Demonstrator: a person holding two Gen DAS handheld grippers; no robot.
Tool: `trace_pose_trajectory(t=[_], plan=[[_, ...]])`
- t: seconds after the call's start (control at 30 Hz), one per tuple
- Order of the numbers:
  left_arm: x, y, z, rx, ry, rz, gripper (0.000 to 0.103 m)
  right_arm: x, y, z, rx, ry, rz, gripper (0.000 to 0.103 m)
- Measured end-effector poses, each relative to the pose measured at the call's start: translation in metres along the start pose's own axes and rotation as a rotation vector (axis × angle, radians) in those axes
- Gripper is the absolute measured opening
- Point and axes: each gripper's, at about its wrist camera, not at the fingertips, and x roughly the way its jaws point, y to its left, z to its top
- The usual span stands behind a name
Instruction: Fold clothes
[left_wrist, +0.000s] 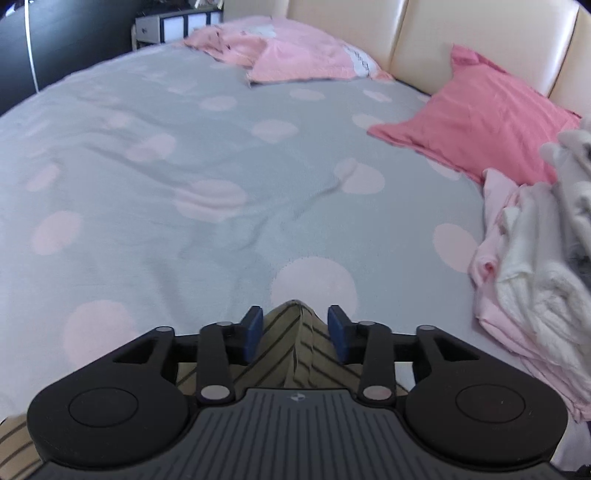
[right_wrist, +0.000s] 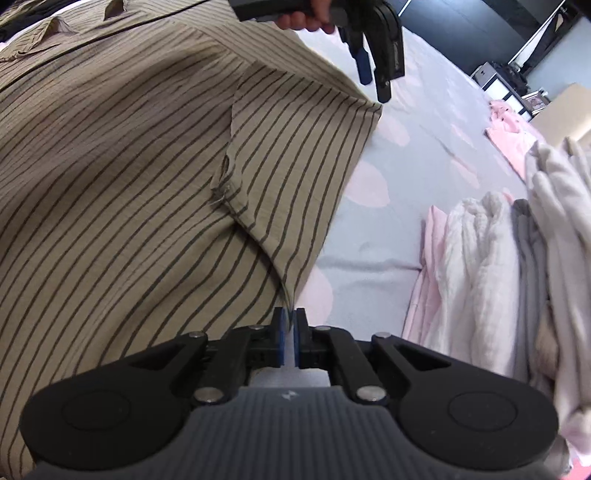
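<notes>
We hold 2 black two-finger grippers with blue pads over a bed, both angled steeply down toward it. Our left gripper (left_wrist: 295, 334) has its jaws partly apart; a peaked fold of the tan shirt with thin dark stripes (left_wrist: 295, 347) rises between the blue pads (left_wrist: 254, 332), and a clear gap shows on each side, so the pads do not press it. In the right wrist view this same gripper (right_wrist: 373, 70) hangs above the shirt's far corner, with a hand (right_wrist: 306, 16) wrapped round its handle at the top edge.

Our right gripper (right_wrist: 290, 338) has its jaws closed almost together, pinching the thin near edge of the shirt (right_wrist: 129, 184) between the pads.

The shirt lies spread across the grey bedspread with large pale pink dots (left_wrist: 184, 147), filling the left of the right wrist view. Its fabric is loosely wrinkled, 1 flap is turned over with a frayed corner near the middle, and its far corner comes to a point on the spread.

To the right, a pile of white, grey and pale pink folded clothes (right_wrist: 480, 258) sits beside the shirt, apart from it. A deep pink pillow (left_wrist: 480, 122) leans against the cream padded headboard (left_wrist: 461, 33).
</notes>
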Motion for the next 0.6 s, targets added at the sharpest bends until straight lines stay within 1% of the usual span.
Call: trace_pose_trajectory(t=[0.1, 0.13, 0.17, 0.23, 0.3, 0.43, 0.5, 0.6], plan=[[-0.029, -0.013, -0.011, -0.012, 0.015, -0.003, 0.037, -0.018, 0.012, -0.003, -0.026, -0.030, 0.003, 0.008], [-0.039, -0.018, -0.016, -0.016, 0.028, -0.007, 0.037, -0.026, 0.017, -0.004, -0.036, -0.042, 0.009, 0.015], [-0.048, -0.025, -0.021, -0.021, 0.044, -0.011, 0.037, -0.034, 0.021, -0.007, -0.043, -0.054, 0.021, 0.023], [-0.063, -0.043, -0.032, -0.037, 0.096, -0.021, 0.037, -0.049, 0.031, -0.013, -0.060, -0.075, 0.052, 0.030], [-0.078, -0.063, -0.045, -0.057, 0.122, -0.048, 0.037, -0.059, 0.040, -0.019, -0.086, -0.078, 0.089, 0.030], [-0.100, -0.107, -0.071, -0.110, 0.165, -0.105, 0.037, -0.078, 0.057, -0.035, -0.136, -0.083, 0.114, 0.031], [-0.103, -0.128, -0.083, -0.133, 0.190, -0.103, 0.037, -0.085, 0.061, -0.043, -0.139, -0.088, 0.128, 0.031], [-0.098, -0.153, -0.096, -0.161, 0.220, -0.088, 0.037, -0.086, 0.066, -0.056, -0.139, -0.067, 0.144, 0.033]])
